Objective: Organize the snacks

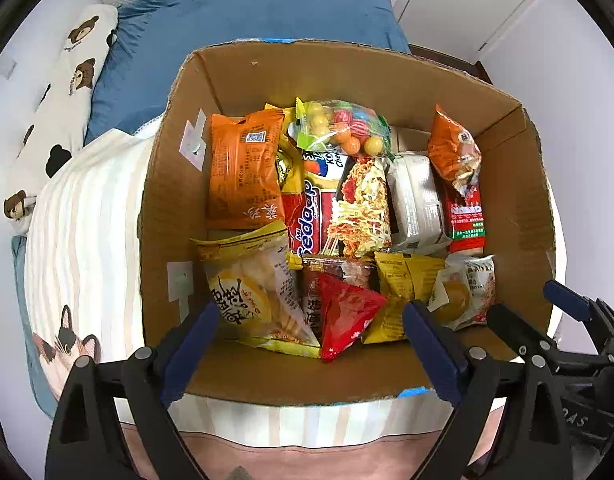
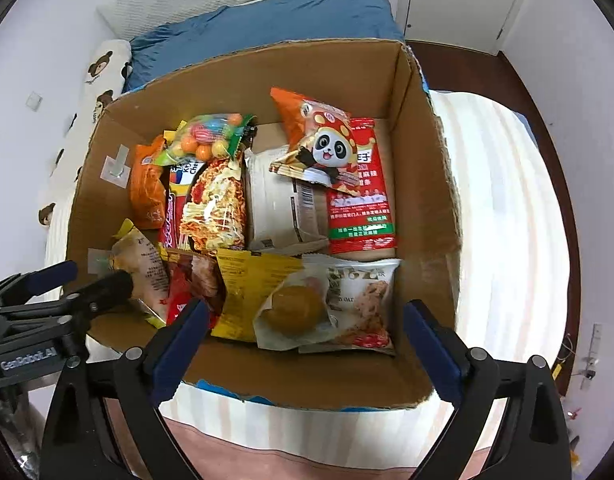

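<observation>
An open cardboard box [image 1: 175, 184] [image 2: 427, 216] sits on a bed and holds several snack packs. Among them are an orange packet [image 1: 243, 172], a red noodle pack [image 1: 339, 208] [image 2: 211, 208], a bag of coloured balls [image 1: 343, 128] [image 2: 211, 136], a red triangular pack [image 1: 347, 316], a panda packet [image 2: 319, 140] and a bun pack [image 2: 327, 304]. My left gripper [image 1: 311, 344] is open and empty above the box's near edge. My right gripper [image 2: 307, 340] is open and empty above the near right part of the box. Each gripper shows at the side of the other's view.
The box rests on a striped cat-print blanket [image 1: 83, 240] [image 2: 507, 216]. A blue duvet [image 1: 247, 12] and a bear-print pillow [image 1: 67, 92] lie behind. White walls and a closet door [image 2: 459, 0] stand beyond the bed.
</observation>
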A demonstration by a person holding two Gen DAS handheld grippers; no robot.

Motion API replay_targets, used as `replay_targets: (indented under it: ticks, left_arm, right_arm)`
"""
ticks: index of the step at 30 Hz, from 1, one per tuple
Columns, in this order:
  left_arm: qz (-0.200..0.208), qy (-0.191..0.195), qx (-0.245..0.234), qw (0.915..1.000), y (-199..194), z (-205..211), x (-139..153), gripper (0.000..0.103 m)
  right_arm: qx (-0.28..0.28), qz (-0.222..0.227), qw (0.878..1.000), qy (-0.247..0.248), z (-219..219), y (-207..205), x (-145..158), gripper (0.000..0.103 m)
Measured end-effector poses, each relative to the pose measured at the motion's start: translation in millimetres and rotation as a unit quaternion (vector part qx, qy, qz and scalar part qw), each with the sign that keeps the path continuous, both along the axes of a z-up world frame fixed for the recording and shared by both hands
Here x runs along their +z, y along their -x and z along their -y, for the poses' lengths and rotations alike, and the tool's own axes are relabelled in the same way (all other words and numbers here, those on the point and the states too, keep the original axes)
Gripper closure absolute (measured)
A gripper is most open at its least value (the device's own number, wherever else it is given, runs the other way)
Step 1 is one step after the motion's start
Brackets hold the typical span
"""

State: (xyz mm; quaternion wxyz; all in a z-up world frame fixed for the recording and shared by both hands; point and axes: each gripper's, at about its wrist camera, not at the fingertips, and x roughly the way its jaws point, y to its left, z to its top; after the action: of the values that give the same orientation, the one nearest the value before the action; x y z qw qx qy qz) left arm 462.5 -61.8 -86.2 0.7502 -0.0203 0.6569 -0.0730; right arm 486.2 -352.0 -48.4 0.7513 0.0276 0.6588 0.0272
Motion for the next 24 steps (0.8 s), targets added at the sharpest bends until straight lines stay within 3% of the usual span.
replay_targets:
  ticks: [12,24]
  left_arm:
    - [0.033,0.008,0.004,0.9994,27,3,21,0.008]
    - [0.171,-0.004,0.019,0.985,106,-5,86,0.008]
  right_arm:
    - [-0.011,0.039,0.999,-0.012,8,26,23,0.004]
    - [-0.01,0.153,0.988,-0.001,10,97,90,0.003]
